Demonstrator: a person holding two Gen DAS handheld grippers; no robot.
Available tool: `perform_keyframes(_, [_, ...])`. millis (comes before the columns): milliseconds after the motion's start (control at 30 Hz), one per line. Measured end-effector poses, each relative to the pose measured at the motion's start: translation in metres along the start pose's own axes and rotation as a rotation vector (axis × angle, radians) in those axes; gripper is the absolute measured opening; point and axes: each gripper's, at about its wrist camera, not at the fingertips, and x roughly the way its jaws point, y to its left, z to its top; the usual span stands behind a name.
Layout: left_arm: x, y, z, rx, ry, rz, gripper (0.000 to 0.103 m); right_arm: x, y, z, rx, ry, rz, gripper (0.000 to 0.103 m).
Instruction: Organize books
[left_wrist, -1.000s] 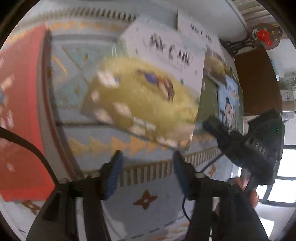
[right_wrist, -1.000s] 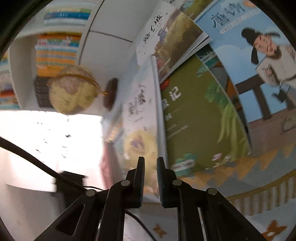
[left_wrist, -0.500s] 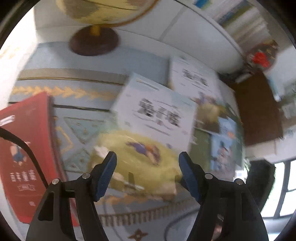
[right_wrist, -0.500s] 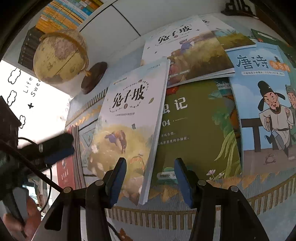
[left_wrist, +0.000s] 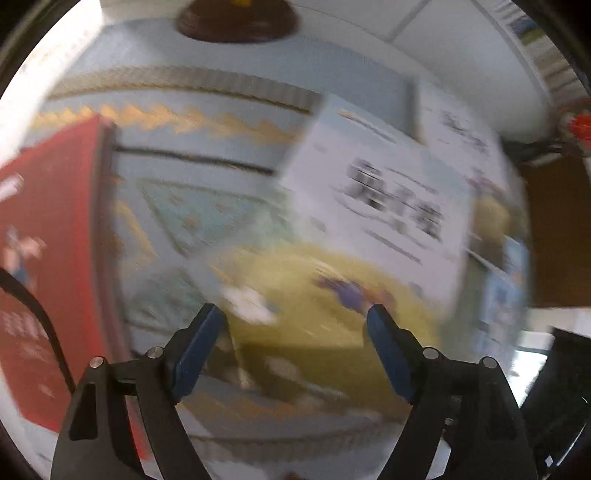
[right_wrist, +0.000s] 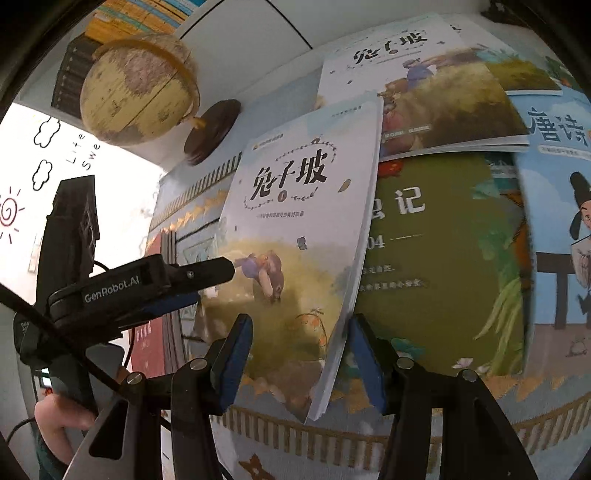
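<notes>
Black left gripper (right_wrist: 207, 280) marked "GenRobot.AI", blue pads (left_wrist: 195, 347), silver screws (left_wrist: 98, 362), black cable (left_wrist: 33, 306).

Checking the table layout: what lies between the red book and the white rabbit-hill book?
In the left wrist view, only bare patterned blue tablecloth lies between the red book and the white rabbit-hill book.

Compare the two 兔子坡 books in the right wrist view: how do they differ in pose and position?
The near 兔子坡 book has its right edge lifted off the green book, pages visible; the far 兔子坡 book lies flat. The near one sits between the open right gripper fingers; the far one lies beyond, near the wall. Both share the same title and cover style.
</notes>
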Motion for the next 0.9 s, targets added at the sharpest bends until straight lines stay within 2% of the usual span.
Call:
perform_keyframes(67, [0.005,-0.011,-0.021,-0.032,0.061,-0.112,0.079,-0.004,-0.005,-0.004,0.008,0.040,0.052,0.054])
perform_keyframes(100, [0.006,-0.021,-0.033,-0.013,0.078,-0.127,0.079,-0.007,-0.007,-0.009,0.003,0.058,0.062,0.054])
perform_keyframes(167, [0.003,-0.041,-0.059,0.062,0.046,-0.080,0.078,-0.020,-0.010,-0.022,-0.039,0.057,0.029,0.053])
perform_keyframes(267, [-0.008,-0.041,-0.074,0.049,-0.007,-0.060,0.078,-0.035,-0.022,-0.034,-0.063,0.064,-0.033,0.054])
perform_keyframes(333, [-0.019,-0.032,-0.071,0.022,-0.054,-0.030,0.078,-0.043,-0.030,-0.034,-0.057,0.060,-0.033,0.054])
perform_keyframes(467, [-0.036,-0.003,-0.032,-0.025,-0.131,0.086,0.080,-0.055,-0.032,-0.027,-0.092,0.041,-0.041,0.054])
perform_keyframes(533, [-0.032,0.005,-0.009,-0.046,-0.125,0.125,0.080,-0.054,-0.028,-0.023,-0.103,0.042,-0.034,0.054])
perform_keyframes(667, [-0.013,0.016,0.007,-0.097,-0.101,0.154,0.080,-0.041,-0.016,-0.005,-0.135,0.039,-0.027,0.054])
perform_keyframes(733, [-0.003,0.020,0.007,-0.112,-0.070,0.125,0.082,-0.033,-0.011,0.008,-0.141,0.037,-0.018,0.054])
perform_keyframes(767, [-0.004,0.017,0.006,-0.101,-0.094,0.128,0.083,-0.028,-0.009,0.014,-0.140,0.033,-0.012,0.054])
perform_keyframes(900, [-0.001,0.012,0.001,-0.088,-0.097,0.107,0.088,-0.007,-0.007,0.029,-0.120,0.042,-0.008,0.054])
